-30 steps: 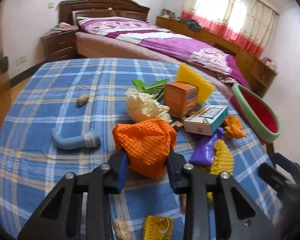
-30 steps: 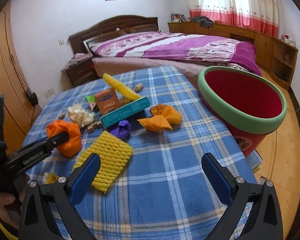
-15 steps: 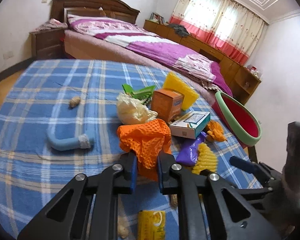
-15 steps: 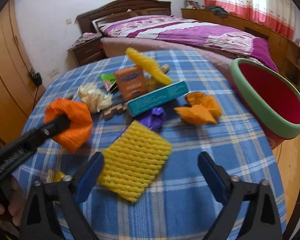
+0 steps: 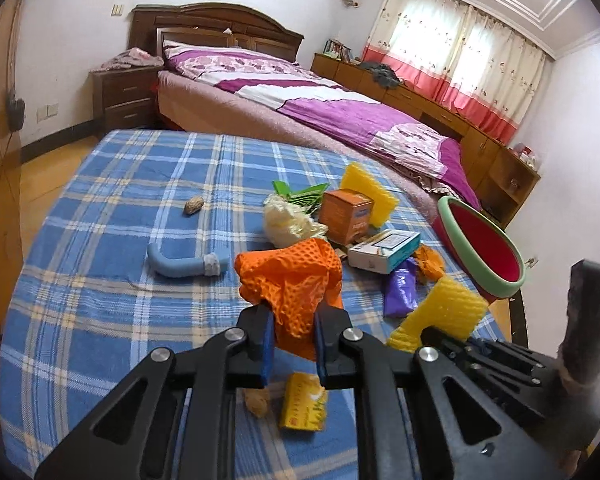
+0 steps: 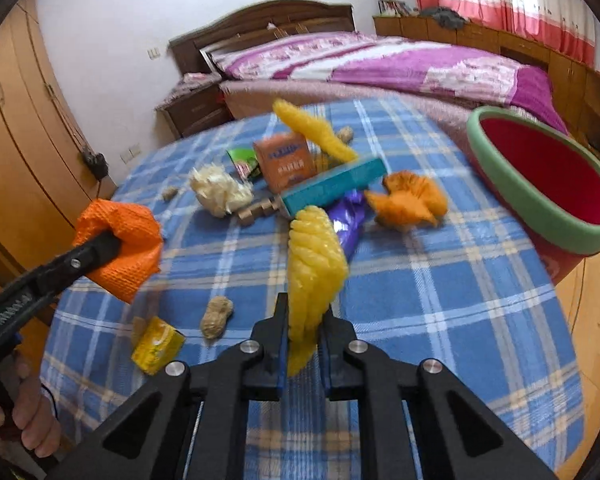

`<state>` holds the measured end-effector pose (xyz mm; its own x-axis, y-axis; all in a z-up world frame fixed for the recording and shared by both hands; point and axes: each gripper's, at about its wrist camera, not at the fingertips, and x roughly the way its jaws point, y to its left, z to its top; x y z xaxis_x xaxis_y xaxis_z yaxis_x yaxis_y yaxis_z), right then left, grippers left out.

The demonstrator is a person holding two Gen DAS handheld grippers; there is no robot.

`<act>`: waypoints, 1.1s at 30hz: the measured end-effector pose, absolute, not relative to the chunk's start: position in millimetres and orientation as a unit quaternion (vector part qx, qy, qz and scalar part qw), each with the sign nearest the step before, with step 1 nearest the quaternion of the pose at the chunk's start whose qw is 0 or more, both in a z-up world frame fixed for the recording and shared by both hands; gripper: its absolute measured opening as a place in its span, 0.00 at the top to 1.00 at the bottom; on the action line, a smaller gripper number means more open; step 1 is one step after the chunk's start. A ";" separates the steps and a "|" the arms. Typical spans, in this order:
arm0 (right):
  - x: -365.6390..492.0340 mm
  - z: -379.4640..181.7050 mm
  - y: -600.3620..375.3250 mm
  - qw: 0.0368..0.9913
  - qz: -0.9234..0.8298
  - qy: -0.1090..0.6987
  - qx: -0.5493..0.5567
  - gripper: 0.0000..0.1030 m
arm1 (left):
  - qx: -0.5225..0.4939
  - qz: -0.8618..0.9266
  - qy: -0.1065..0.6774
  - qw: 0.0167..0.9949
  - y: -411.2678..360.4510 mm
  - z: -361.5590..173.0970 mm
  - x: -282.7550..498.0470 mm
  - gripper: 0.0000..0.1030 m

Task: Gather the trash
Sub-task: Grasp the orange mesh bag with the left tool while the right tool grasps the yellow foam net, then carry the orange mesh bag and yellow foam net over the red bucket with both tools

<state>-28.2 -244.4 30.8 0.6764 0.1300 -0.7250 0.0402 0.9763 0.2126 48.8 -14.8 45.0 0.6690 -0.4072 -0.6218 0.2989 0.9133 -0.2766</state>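
My left gripper [image 5: 294, 330] is shut on an orange foam net [image 5: 290, 280] and holds it above the blue plaid table [image 5: 120, 208]; it also shows in the right wrist view [image 6: 120, 240]. My right gripper [image 6: 304, 334] is shut on a yellow foam net [image 6: 314, 264], lifted off the table; it also shows in the left wrist view [image 5: 440, 312]. A red bin with a green rim [image 6: 540, 184] stands off the table's right edge, also in the left wrist view [image 5: 484, 248].
Loose trash lies mid-table: an orange box [image 6: 286, 160], a teal box [image 6: 332, 190], a purple wrapper [image 6: 350, 216], orange peel [image 6: 408, 202], a second yellow net [image 6: 312, 130], white crumpled paper [image 6: 218, 192], a peanut [image 6: 216, 316], a yellow packet [image 6: 158, 344], a blue tube [image 5: 184, 266].
My right gripper has closed on the yellow foam net and lifted it. My left gripper has raised the orange foam net higher off the table.
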 end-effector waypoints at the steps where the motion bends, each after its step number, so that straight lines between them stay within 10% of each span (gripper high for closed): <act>1: -31.2 35.6 -245.8 0.913 0.027 0.395 0.104 0.87 | -0.074 -0.197 0.355 0.911 -16.9 48.2 46.6 0.85; 33: -46.9 104.5 -450.7 0.935 -0.072 0.310 0.159 0.87 | 0.009 -0.320 0.371 0.872 -233.1 92.8 86.3 0.85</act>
<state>-46.9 -450.7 104.5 0.7976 -0.0366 -0.6020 0.2335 0.9390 0.2524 86.3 -233.1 92.8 0.5196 -0.5513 -0.6527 0.5648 0.7949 -0.2217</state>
